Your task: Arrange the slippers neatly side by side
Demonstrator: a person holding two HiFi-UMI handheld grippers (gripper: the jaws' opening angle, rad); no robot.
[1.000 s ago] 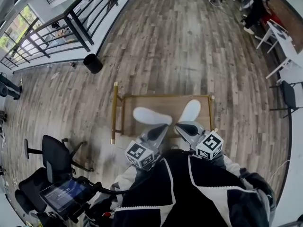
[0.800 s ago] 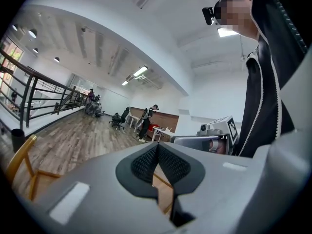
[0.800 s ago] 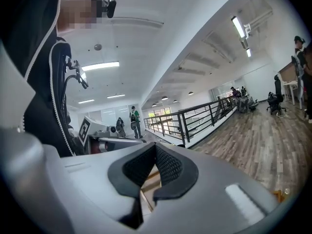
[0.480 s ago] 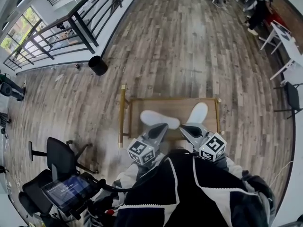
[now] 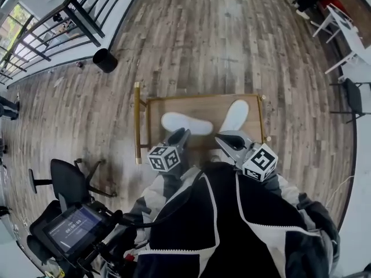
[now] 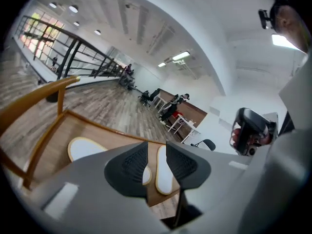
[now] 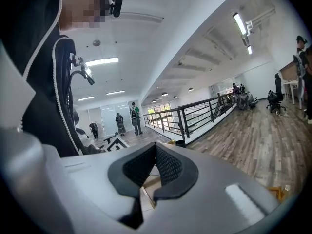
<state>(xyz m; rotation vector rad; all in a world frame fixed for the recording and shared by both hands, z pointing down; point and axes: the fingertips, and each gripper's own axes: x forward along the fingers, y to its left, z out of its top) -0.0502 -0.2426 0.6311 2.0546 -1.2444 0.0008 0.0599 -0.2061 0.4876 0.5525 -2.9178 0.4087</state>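
Two white slippers lie soles-up on a low wooden table (image 5: 174,106) with a gold rail. The left slipper (image 5: 186,123) lies crosswise; the right slipper (image 5: 235,114) slants away, so they are not parallel. My left gripper (image 5: 181,136) hovers at the near edge of the left slipper. Its jaws have just been opening and stand open, with nothing between them. Through its gap I see the left slipper (image 6: 85,147) and the right slipper (image 6: 163,172) beyond my left gripper (image 6: 157,155). My right gripper (image 5: 223,139) stays near the right slipper's heel, shut and empty, as my right gripper (image 7: 156,149) shows.
A black bin (image 5: 105,60) stands on the wood floor at the far left near a black railing (image 5: 52,28). An office chair (image 5: 66,181) and a mounted screen (image 5: 75,230) are at my near left. White tables (image 5: 348,39) and a chair (image 5: 352,97) stand at right.
My left gripper has dropped lower toward the table's near edge and rolled, and its jaws have parted. The right gripper has stayed put and shut.
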